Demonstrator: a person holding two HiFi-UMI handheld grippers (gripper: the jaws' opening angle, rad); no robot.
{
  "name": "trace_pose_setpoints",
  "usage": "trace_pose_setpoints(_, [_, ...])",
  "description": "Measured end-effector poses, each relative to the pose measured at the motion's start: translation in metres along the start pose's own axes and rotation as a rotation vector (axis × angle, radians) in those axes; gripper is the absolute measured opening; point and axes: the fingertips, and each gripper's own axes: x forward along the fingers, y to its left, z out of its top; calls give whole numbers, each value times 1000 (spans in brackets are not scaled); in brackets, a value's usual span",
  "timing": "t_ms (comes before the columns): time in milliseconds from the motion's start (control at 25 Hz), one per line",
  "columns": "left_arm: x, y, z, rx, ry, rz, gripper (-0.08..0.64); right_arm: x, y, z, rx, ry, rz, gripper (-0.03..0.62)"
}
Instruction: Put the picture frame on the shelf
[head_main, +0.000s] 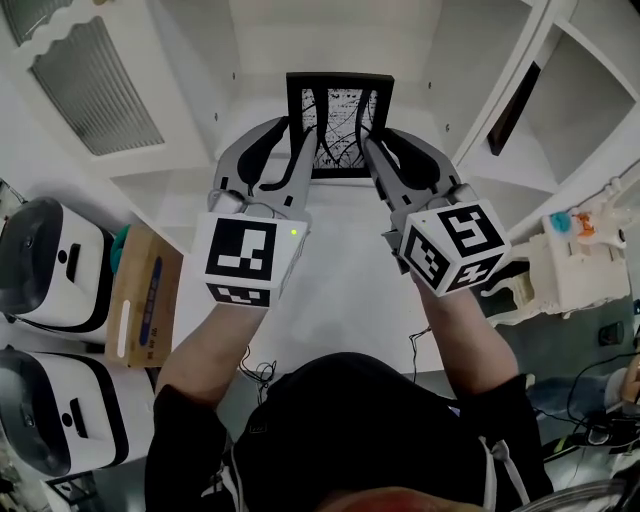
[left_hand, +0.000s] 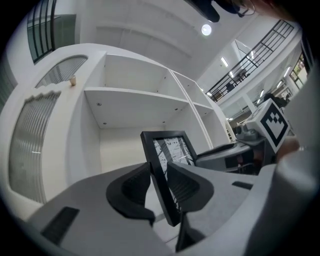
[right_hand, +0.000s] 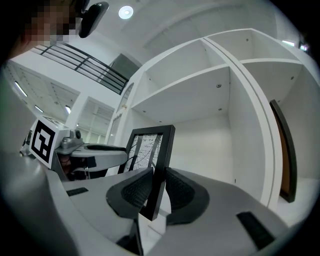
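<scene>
To my left sit a cardboard box (head_main: 145, 290) and two white machines (head_main: 45, 265). In the right-hand compartment of the shelf (head_main: 190, 185) a second dark frame (head_main: 513, 108) leans against the divider. My forearms reach forward side by side, marker cubes facing up. My left claw (head_main: 300, 132) is clamped on the left edge of the picture frame (head_main: 338, 120) and my right claw (head_main: 382, 140) on its right edge. The frame stands upright at the mouth of the middle compartment.
</scene>
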Motion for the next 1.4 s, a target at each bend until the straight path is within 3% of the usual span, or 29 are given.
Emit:
trace_pose_setpoints(120, [4,2,1,36,-1,-4,100,3,-3,2,2,-7,-3,87])
trace_pose_setpoints(520, [39,32,9,32,-12,36,100,45,-25,22,-38,7,-3,87])
trace_pose_setpoints(800, [69,61,5,-63,-6,42,100,75,-33,23,-68,49,6,89])
trace_pose_setpoints(1400, [130,74,-20,-86,57,11,100,120,-81,-5,-10,160,-30,86])
